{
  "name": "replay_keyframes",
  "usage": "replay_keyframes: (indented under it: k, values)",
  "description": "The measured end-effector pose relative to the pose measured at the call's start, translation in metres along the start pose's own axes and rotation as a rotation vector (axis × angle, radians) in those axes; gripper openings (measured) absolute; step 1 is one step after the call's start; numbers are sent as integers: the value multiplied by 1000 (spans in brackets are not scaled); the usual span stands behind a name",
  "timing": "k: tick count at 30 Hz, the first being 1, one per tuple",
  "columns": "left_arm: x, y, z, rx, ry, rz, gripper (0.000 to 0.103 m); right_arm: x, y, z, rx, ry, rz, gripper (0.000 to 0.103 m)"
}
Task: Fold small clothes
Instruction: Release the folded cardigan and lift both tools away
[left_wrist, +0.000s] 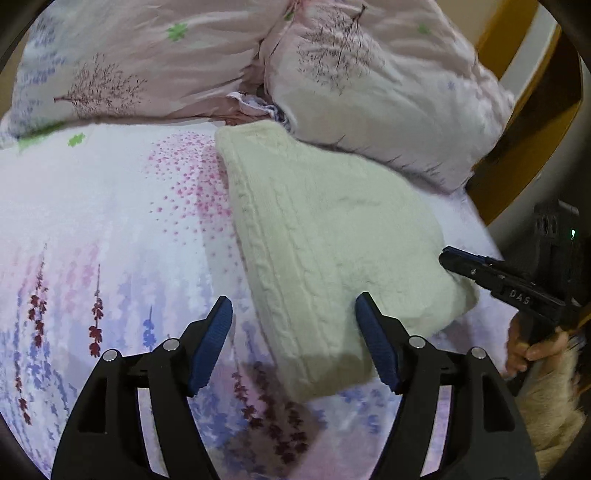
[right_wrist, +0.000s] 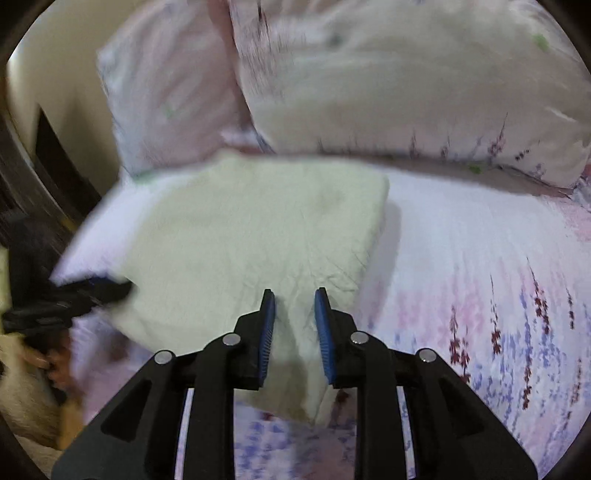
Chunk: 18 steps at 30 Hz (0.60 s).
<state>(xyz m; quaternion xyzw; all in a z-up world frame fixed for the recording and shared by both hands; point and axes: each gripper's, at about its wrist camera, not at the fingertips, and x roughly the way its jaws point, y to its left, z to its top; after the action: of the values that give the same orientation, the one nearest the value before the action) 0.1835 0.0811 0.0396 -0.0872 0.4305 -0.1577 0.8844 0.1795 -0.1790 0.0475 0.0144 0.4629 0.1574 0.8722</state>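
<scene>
Folded cream sweater (left_wrist: 332, 236) lies mid-frame on the flowered bed (left_wrist: 103, 229), below 2 pillows (left_wrist: 384, 92). Left tool (left_wrist: 293, 325) wide apart, empty. Right tool (right_wrist: 294, 325) slightly apart above the sweater's near edge.

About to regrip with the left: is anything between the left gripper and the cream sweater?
Nothing visible. The left gripper hangs open right over the near edge of the folded sweater; the right gripper sits at its far side, out of the path.

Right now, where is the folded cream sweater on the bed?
The sweater lies on the floral sheet just before the pillows, ahead of both open grippers in both wrist views.
</scene>
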Motion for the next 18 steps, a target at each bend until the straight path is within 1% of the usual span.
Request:
replay_keyframes:
  k: [4,6,7,8,9,11,12,13,15,16,18]
  values:
    - [9,0,-1,-4,-19,31,78,0,1,1,23,-25,-28,27]
    - [1,0,-5,-13,-29,36,78,-8,5,-2,31,-49,-23,35]
    - [-4,-1,-7,-9,-38,40,78,-19,6,-6,31,-72,-21,48]
    - [-9,-2,-9,-1,-47,48,78,-28,6,-11,30,-92,-25,58]
    - [-15,-4,-13,8,-58,62,78,-39,7,-17,26,-125,-33,60]
    - [-26,-8,-21,22,-73,89,85,-53,9,-26,26,-157,-33,68]
    - [-33,-10,-27,26,-82,101,91,-58,12,-30,30,-168,-30,71]
    - [-37,-12,-32,30,-86,106,92,-65,13,-37,32,-178,-26,75]
    - [-44,-15,-42,37,-82,106,94,-76,14,-49,23,-188,-26,80]
    - [-46,-16,-47,38,-76,110,98,-80,17,-56,11,-191,-36,84]
    - [-51,-19,-58,39,-66,136,102,-84,22,-63,-1,-191,-57,92]
